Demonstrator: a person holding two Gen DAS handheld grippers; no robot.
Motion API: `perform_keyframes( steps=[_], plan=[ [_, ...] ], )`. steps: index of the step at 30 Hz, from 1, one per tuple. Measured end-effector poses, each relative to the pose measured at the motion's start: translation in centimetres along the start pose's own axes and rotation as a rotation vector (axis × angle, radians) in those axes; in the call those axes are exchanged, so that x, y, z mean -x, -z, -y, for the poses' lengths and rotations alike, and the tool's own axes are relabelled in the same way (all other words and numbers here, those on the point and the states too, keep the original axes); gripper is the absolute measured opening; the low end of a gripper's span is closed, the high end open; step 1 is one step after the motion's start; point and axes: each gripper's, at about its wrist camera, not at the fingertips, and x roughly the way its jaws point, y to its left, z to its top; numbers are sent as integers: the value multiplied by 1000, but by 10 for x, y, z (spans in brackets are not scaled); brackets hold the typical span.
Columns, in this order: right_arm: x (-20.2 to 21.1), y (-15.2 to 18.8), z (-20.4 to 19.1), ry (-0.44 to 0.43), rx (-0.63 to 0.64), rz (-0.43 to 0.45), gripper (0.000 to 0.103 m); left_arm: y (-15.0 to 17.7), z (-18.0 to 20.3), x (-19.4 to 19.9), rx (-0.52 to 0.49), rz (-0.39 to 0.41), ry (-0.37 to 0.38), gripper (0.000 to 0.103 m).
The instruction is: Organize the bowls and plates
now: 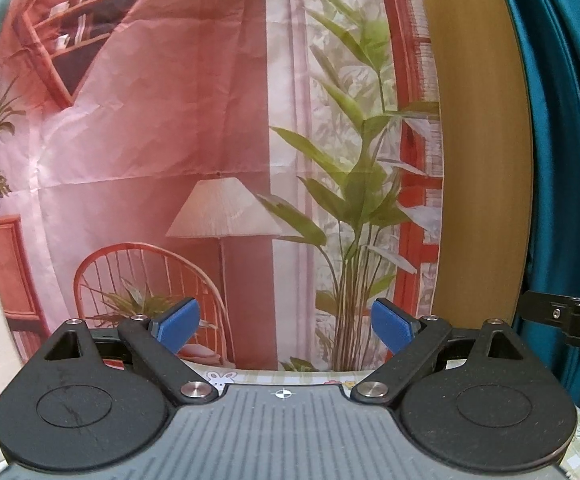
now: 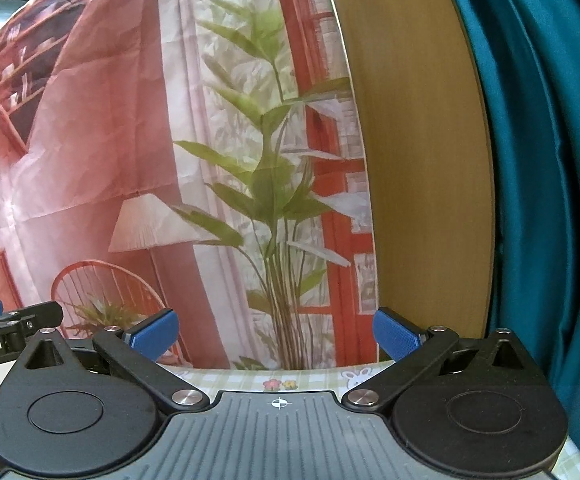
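Observation:
No plate or bowl shows in either view. My left gripper (image 1: 285,326) stands open, its blue pads (image 1: 179,326) wide apart with nothing between them, pointing nearly level at a printed wall cloth. My right gripper (image 2: 275,338) is open too, blue pads (image 2: 394,336) spread wide and empty. Each gripper peeks into the other's view: the right gripper (image 1: 578,316) at the right edge of the left wrist view, the left gripper (image 2: 5,326) at the left edge of the right wrist view. Both hang above the far edge of the table.
A checked tablecloth (image 2: 314,380) with rabbit and flower prints covers the table below. Behind it hangs a cloth backdrop (image 1: 217,120) printed with a lamp, a chair and a plant. A wooden panel (image 2: 418,160) and a teal curtain (image 2: 550,160) stand to the right.

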Motion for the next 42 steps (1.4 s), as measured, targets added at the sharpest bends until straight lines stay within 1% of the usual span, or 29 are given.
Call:
perform_keyframes(
  steps=[14,34,42],
  plan=[
    [4,0,0,2,1,3,103,3,-1,-2,18,-26,-7,94],
    [7,3,0,3,10,-9,103,0,-2,0,20,-21,-21,94],
    [3,2,1,2,11,-15,103,0,-1,0,22,-20,-24,94]
  ],
)
